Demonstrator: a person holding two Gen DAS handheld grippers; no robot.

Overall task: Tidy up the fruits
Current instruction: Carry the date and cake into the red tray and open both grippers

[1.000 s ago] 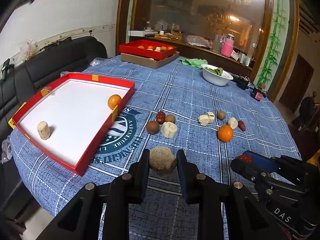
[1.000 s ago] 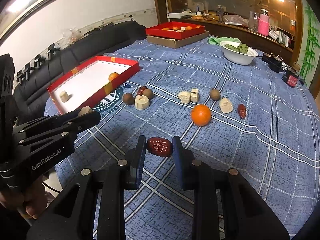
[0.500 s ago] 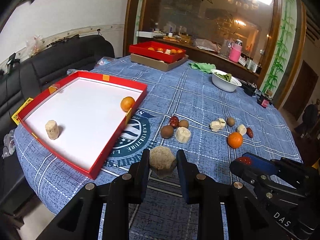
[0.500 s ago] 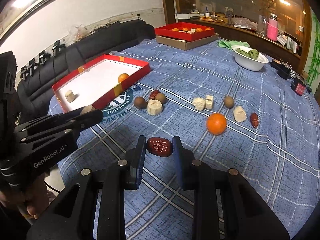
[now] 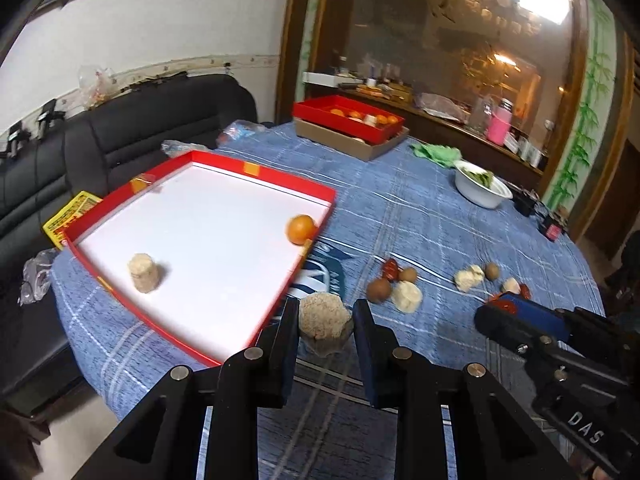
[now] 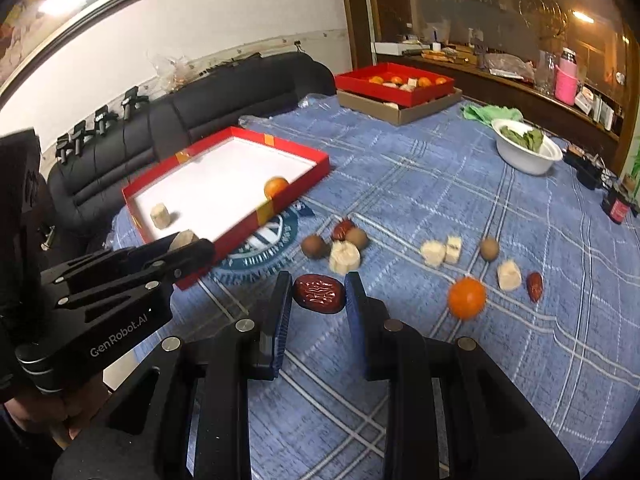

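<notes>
My left gripper (image 5: 325, 322) is shut on a beige crumbly chunk (image 5: 323, 317), held above the near right edge of the red tray (image 5: 120, 208). The white-floored tray holds an orange (image 5: 300, 229) and a beige cylinder piece (image 5: 143, 272). My right gripper (image 6: 318, 294) is shut on a dark red date (image 6: 319, 293) above the blue cloth. Loose on the cloth lie brown round fruits (image 6: 313, 245), pale chunks (image 6: 344, 257), an orange (image 6: 466, 297) and another date (image 6: 534, 286). The left gripper also shows in the right wrist view (image 6: 188, 246).
A second red box of fruit on a cardboard lid (image 6: 396, 84) stands at the table's far side. A white bowl of greens (image 6: 526, 146) and a green cloth (image 6: 492, 114) sit far right. A black sofa (image 5: 100, 140) runs along the left.
Both grippers have moved left toward the red tray, each still holding its piece. The tray now looms larger in the left wrist view.
</notes>
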